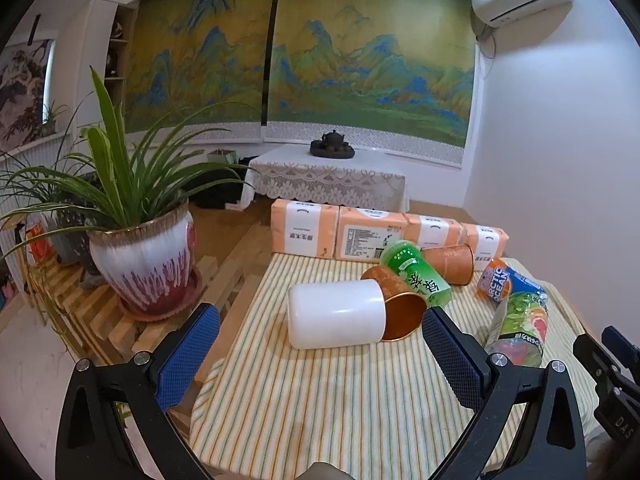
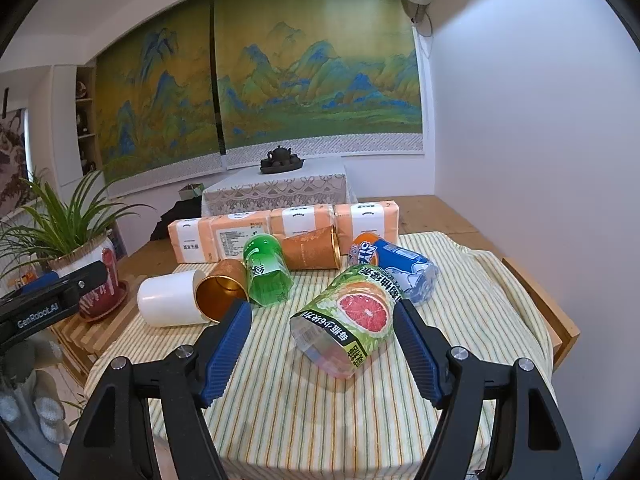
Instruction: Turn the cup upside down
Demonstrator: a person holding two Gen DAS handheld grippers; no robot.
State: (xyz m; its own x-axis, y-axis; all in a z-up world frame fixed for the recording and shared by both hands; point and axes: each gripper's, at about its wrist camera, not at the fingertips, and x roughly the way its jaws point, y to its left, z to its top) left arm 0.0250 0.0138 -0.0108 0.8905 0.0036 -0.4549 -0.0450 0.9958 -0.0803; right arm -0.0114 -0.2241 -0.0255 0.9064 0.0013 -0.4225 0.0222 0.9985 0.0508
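Several cups lie on their sides on the striped tablecloth (image 1: 320, 400). A white cup (image 1: 336, 314) lies ahead of my open, empty left gripper (image 1: 320, 344), between the lines of its fingers; it also shows in the right wrist view (image 2: 170, 298). A grapefruit-label clear cup (image 2: 344, 320) lies just ahead of my open, empty right gripper (image 2: 324, 336); it also shows in the left wrist view (image 1: 520, 328). A gold-lined orange cup (image 1: 400, 308), a green cup (image 1: 416, 276), another orange cup (image 1: 448, 264) and a blue-orange cup (image 1: 504, 280) lie behind.
A row of orange tissue packs (image 1: 360, 232) stands along the table's far edge. A potted plant (image 1: 144, 256) sits on a slatted wooden rack to the left. The white wall (image 2: 520, 160) is close on the right. A low table with a tea set (image 1: 332, 148) stands further back.
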